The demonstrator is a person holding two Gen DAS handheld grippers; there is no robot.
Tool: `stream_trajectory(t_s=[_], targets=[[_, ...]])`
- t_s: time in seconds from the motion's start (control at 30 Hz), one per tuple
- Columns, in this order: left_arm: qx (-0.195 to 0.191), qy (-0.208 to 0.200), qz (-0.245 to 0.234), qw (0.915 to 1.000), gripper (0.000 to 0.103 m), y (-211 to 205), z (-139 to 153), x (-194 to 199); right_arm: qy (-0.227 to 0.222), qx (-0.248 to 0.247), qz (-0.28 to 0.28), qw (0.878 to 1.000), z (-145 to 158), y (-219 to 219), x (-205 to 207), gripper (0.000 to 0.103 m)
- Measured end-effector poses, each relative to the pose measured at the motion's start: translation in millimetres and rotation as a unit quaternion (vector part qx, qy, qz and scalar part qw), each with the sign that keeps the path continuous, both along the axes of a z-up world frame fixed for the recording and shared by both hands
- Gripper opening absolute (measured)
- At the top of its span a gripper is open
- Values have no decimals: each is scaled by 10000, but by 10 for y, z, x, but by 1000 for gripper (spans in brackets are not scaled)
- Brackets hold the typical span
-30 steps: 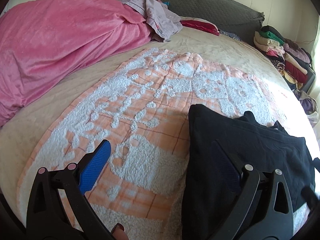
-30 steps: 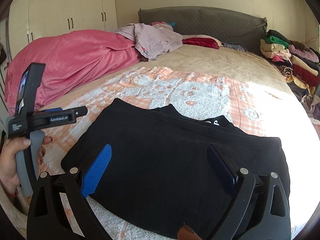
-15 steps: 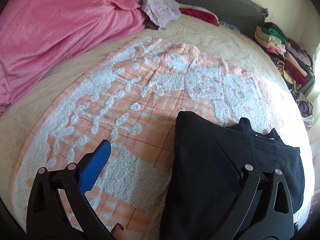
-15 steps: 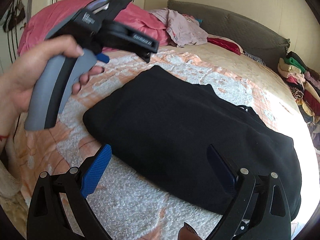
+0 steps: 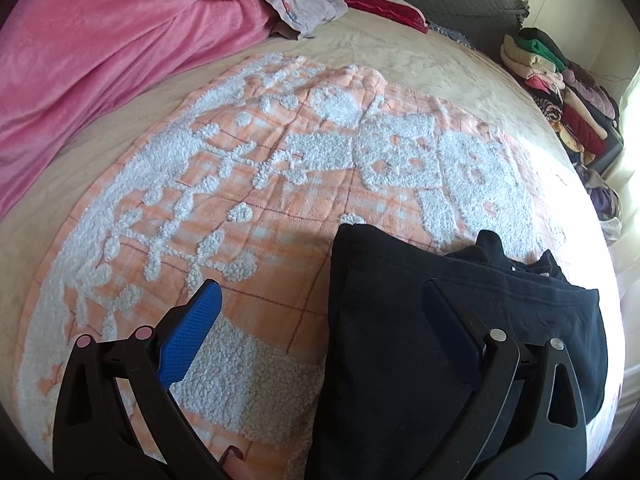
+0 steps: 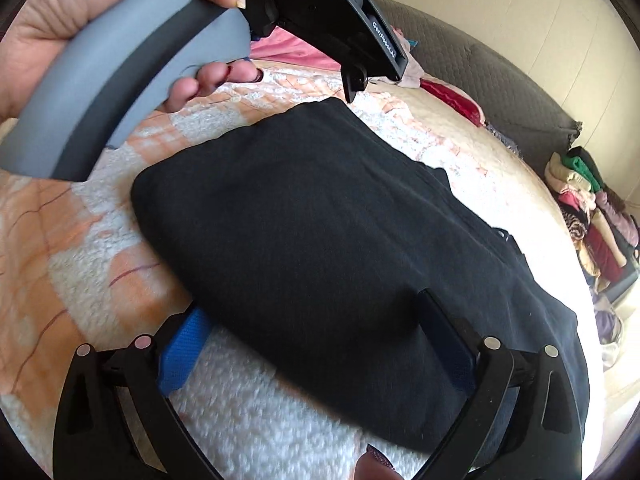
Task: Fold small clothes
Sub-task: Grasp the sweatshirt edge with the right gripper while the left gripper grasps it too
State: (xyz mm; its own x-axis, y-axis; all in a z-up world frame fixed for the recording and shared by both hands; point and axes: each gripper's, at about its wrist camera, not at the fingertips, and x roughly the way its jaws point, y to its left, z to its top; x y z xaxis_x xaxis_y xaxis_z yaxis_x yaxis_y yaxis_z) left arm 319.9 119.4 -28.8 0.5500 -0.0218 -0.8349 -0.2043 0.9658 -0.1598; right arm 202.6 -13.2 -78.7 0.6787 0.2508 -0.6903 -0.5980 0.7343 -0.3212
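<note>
1. Pink is what you see far on the left: a big pink blanket (image 5: 100,60) bunched up on the bed. It is not part of your job.
2. Next comes the orange and white fuzzy mat (image 5: 248,184), spread flat. The black garment (image 6: 320,248) lies on top of it, already folded into a thick pad.
3. Your left gripper (image 5: 316,328) hangs over the left edge of the black garment. Its fingers are wide apart and hold nothing.
4. Your right gripper (image 6: 308,344) is low at the near edge of the garment. Its fingers are wide apart too. The blue pad (image 6: 182,354) on its left finger sits partly behind the cloth edge. You cannot tell if it touches the cloth.
5. The cloth looks soft, light and floppy. It will sag and may come open if you lift it by one layer.
6. I think you should pinch all the layers together at a folded edge or a corner, one gripper at each end.
7. The near right part of the garment is cut off by the picture edge. It is so dark that the layers and seams are hard to see.
8. Far right, a pile of folded clothes (image 5: 560,80) sits by the bed.
</note>
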Motion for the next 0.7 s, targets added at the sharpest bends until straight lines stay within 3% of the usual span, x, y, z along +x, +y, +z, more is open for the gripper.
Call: stream_trajectory(t_s=[0.1,0.33,0.4,0.43,0.53,0.6,0.7], targets=[[46,85,-76,9999,93,-3,-38,16,-105,-70,-12,9999,1,61,49,98],[-235,332,-30,9992,93,107,-168,34,-550,-144,-74,9984,49,117,62,95],[-271,422,-70,9987,93,107,-195,31,-649,-67,-29,9979,90,95,28,76],[-245,467,-82,9986,93,100,-203,30,-723,-22,-22,9974,116,82,3,73],[-132,511,-96,9986,93,75,-213,26,-745,239,62,9969,186,16,-44,50],[-198,516,-106,9984,93,73,-212,31,-706,417,46,9966,243,-24,-84,30],[-348,533,-115,9979,93,73,-218,28,-565,765,-74,9954,325,-143,-61,21]])
